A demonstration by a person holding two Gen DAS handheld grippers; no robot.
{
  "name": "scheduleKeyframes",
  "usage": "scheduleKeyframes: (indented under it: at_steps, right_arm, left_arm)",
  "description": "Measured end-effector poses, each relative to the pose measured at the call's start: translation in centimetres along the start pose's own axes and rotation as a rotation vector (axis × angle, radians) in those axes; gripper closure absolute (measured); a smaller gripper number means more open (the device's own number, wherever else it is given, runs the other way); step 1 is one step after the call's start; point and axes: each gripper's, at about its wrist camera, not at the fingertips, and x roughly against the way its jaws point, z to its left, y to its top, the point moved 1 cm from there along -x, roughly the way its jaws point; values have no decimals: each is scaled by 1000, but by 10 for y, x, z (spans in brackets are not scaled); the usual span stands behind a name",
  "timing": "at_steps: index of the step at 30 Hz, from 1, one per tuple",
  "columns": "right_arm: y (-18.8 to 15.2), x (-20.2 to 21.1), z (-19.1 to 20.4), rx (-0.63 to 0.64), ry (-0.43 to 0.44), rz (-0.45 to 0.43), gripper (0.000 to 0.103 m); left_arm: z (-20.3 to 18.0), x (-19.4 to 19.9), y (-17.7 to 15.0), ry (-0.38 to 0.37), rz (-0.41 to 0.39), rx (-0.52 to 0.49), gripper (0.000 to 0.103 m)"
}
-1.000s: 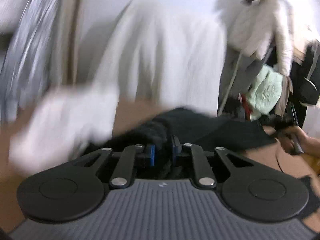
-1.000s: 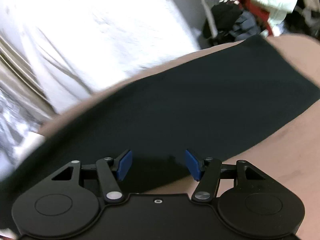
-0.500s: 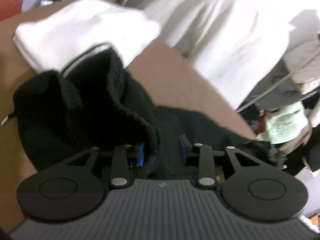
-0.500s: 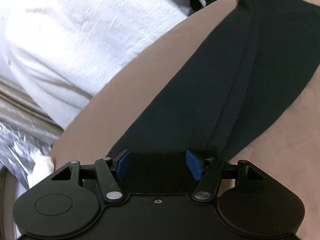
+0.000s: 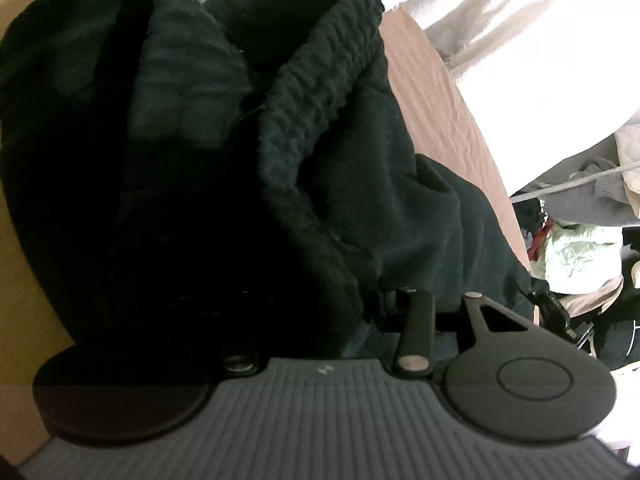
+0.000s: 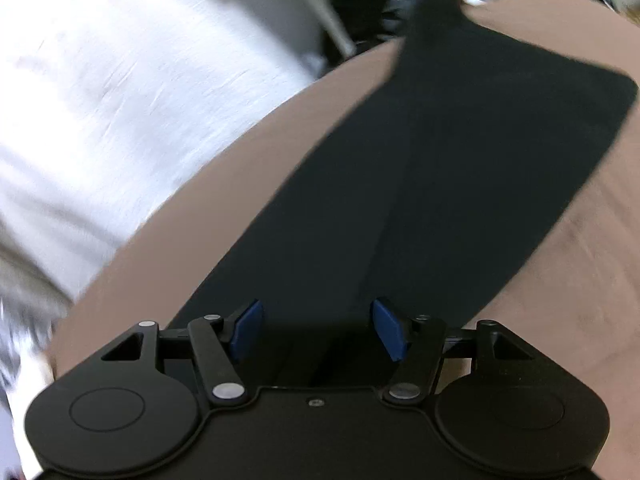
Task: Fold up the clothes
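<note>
The left gripper (image 5: 316, 308) sits buried in the black trousers (image 5: 224, 152). Their ribbed waistband (image 5: 316, 92) is bunched up and draped over the fingers, hiding both pads. The jaws are opening; cloth seems to lie between them, but whether it is pinched cannot be told from this dark view. The trousers' upper part is heaped on the brown sheet (image 5: 436, 108), which shows as a strip to the right of the heap. Beyond the sheet's edge hangs a white cloth (image 5: 520, 52), and further right lies a jumble of clothes (image 5: 576, 248).

In the right wrist view the same white cloth (image 6: 120, 92) fills the left side. The brown sheet (image 6: 224, 208) curves across, and on it the trousers' legs (image 6: 460, 168) lie flat, one on the other, running away to the upper right. The right gripper (image 6: 316, 332) stands wide over the near end of the legs, its blue pads (image 6: 246, 330) apart with black cloth below and between them, pressing on nothing.
</note>
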Motion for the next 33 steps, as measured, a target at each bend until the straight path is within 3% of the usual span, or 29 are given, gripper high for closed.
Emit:
scheduleKeyframes:
  at_steps: [3,6,7,8,9,10,15,18,19,20,22,28,30,33]
  right_arm:
    - [4,-10,-4,-86,10,-45,32]
    - [6,-21,11,-55,-32,-81,28]
    - [5,-24,18,-20,-55,-92,36]
    - [3,-26,26,38,-92,-98,65]
    - [1,-28,35,99,-132,-103,84]
    - [-1,-27,44,148,-174,-118,95]
    - [-12,20,95,382,-183,-285,96]
    - [-6,61,109,385,-108,-330,96]
    - [-5,71,113,380,-86,-342,96]
    - [-4,81,117,377,-64,-354,96]
    - [-2,102,122,373,-31,-378,96]
    - [3,164,92,219,89,-375,96]
    - [-2,185,82,211,105,-383,96]
    - [-33,218,51,205,135,-406,96]
  left_arm:
    - [6,-4,4,-11,10,11,57]
    - [11,-7,4,-16,14,24,57]
    - [11,-7,4,-13,14,15,57]
    - [10,-6,3,-10,13,3,57]
    - [9,-6,4,-6,9,-12,57]
    - [8,-6,5,-3,5,-23,57]
    - [8,0,-1,10,-9,-21,56]
    - [2,8,-5,37,-27,-67,60]
    - [-3,11,-5,55,-37,-98,66]
    - [-7,15,-4,72,-51,-125,79]
    - [-17,28,5,79,-96,-152,83]
    - [-48,93,51,-17,-295,-138,83]
    - [-49,113,57,-106,-318,-136,84]
    - [-40,135,45,-257,-320,-278,80]
